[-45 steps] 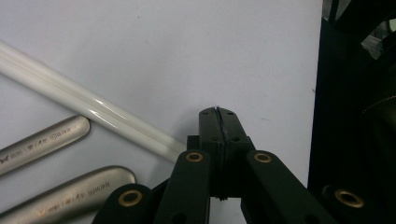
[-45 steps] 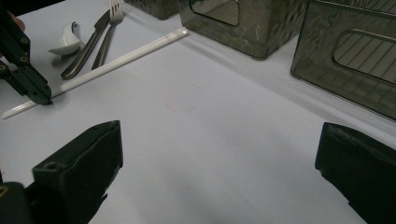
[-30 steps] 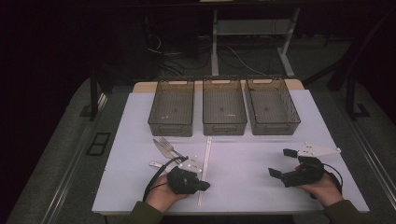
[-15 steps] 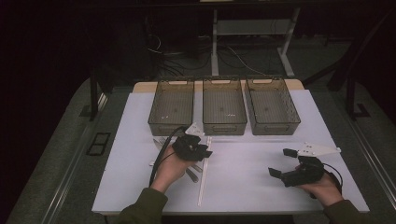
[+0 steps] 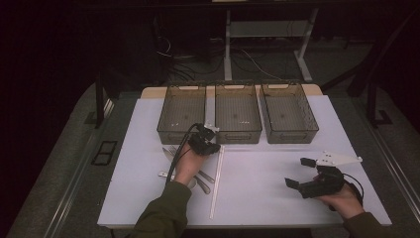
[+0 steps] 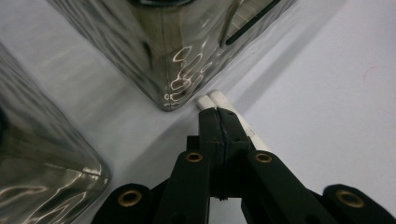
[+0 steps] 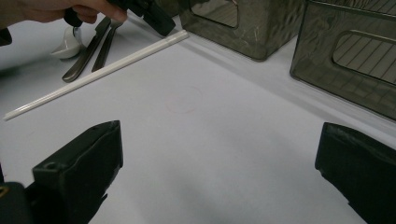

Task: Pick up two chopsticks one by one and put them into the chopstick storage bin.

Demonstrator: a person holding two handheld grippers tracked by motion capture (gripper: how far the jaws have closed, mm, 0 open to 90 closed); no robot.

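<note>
Left hand-held gripper (image 6: pixel 218 112): closed, nothing held; white chopsticks (image 5: pixel 218 179) lie just under its tips.
Right hand-held gripper (image 7: pixel 219 177): open, empty.
Advice: we should open over the chopstick ends, then close squarely.

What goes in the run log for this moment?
left gripper: shut, at chopsticks' far end | right gripper: open, empty | bins: empty

White table with bins, cutlery and chopsticks

In the high view, the table (image 5: pixel 257 188) carries three bins in a row across its upper part: left bin (image 5: pixel 181 114), middle bin (image 5: pixel 238 113), right bin (image 5: pixel 288 113). Below the left bin, left of centre, lie a fork (image 5: pixel 172 150), a knife (image 5: pixel 198 181) and a spoon (image 5: pixel 164 174), with white chopsticks (image 5: pixel 217 186) just right of them, running down toward the lower edge.
</note>
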